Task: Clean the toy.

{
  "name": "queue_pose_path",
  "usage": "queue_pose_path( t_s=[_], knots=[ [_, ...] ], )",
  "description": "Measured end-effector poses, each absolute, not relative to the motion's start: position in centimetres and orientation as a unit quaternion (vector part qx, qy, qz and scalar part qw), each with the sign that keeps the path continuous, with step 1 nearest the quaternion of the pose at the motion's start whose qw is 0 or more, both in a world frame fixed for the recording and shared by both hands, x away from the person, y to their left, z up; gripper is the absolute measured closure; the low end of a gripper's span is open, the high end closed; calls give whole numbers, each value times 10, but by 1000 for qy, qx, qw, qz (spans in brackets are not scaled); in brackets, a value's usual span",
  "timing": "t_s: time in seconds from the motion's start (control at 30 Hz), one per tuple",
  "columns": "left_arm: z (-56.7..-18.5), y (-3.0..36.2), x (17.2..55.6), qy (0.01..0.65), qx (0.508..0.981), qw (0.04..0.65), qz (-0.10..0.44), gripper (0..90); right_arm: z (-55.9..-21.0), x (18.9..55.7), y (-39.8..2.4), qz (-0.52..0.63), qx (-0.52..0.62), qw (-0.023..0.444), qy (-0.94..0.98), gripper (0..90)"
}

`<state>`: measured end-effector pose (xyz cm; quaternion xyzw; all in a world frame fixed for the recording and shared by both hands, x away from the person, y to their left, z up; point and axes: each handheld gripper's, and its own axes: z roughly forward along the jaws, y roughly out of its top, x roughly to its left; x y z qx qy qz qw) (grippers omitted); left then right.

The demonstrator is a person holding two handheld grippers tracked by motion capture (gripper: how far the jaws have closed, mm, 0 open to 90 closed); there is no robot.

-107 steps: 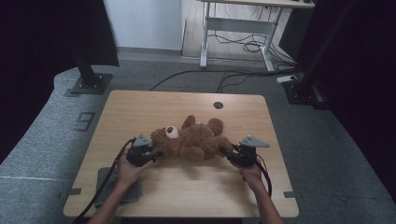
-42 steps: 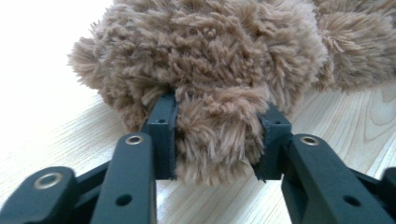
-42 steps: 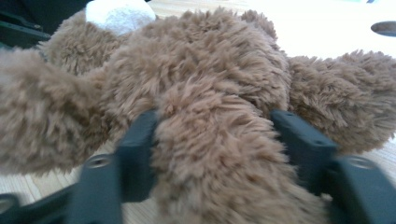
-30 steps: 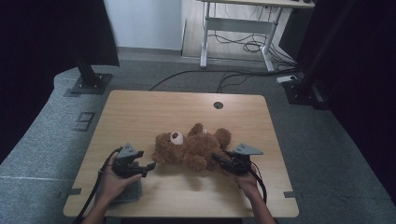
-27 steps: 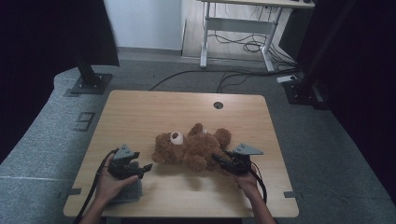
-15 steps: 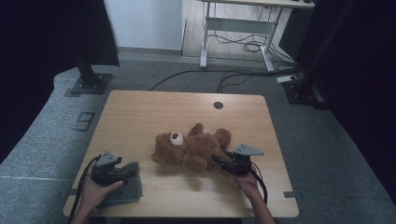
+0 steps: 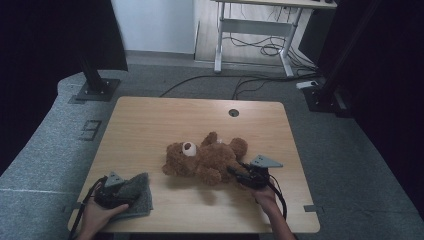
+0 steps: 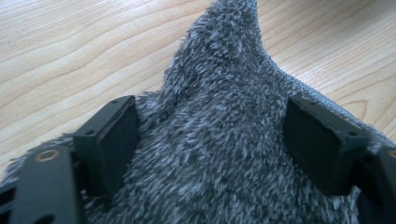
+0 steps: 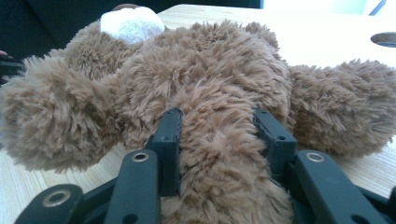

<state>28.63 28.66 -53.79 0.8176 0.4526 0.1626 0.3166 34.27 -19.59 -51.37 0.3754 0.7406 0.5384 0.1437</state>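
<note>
A brown teddy bear (image 7: 205,159) lies on its back in the middle of the wooden table (image 7: 165,120), head to the left. My right gripper (image 7: 236,172) reaches in from the front right and is shut on the bear's lower body; in the right gripper view its pads sink into the fur (image 9: 201,84) on both sides of the right gripper (image 9: 217,116). At the front left corner lies a grey fuzzy cloth (image 7: 139,192). My left gripper (image 7: 117,192) rests on it. In the left gripper view the left gripper (image 8: 210,126) stands wide open with the cloth (image 8: 219,70) bunched up between the jaws.
A round cable hole (image 7: 233,113) sits near the table's far edge. On the grey floor are black stand bases (image 7: 95,90) at the left and right, with cables and a white desk frame (image 7: 255,30) beyond.
My left gripper has left the bear's head, moving left and toward the front edge, down onto the grey cloth. The right gripper and the bear have stayed put.
</note>
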Motion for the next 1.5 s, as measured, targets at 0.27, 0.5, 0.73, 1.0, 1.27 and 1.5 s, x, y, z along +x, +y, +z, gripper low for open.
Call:
queue_pose_path(
  t_s=[0.27,0.5,0.73,1.0,1.27,1.5],
  knots=[
    [-538,285,281,431,823,328,172,602,-515,344,-197,541,374,139,740,583],
    [-533,282,282,434,810,360,160,770,-516,340,-202,560,376,128,727,488],
    [-517,273,288,426,790,417,146,771,-517,333,-221,587,387,135,698,367],
    [-502,248,292,397,788,450,133,771,-526,338,-218,549,391,126,728,376],
    [-475,215,298,355,790,486,118,770,-524,337,-216,536,382,126,742,570],
    [-458,182,310,325,797,499,106,766,-521,336,-215,534,373,137,746,601]
  ],
)
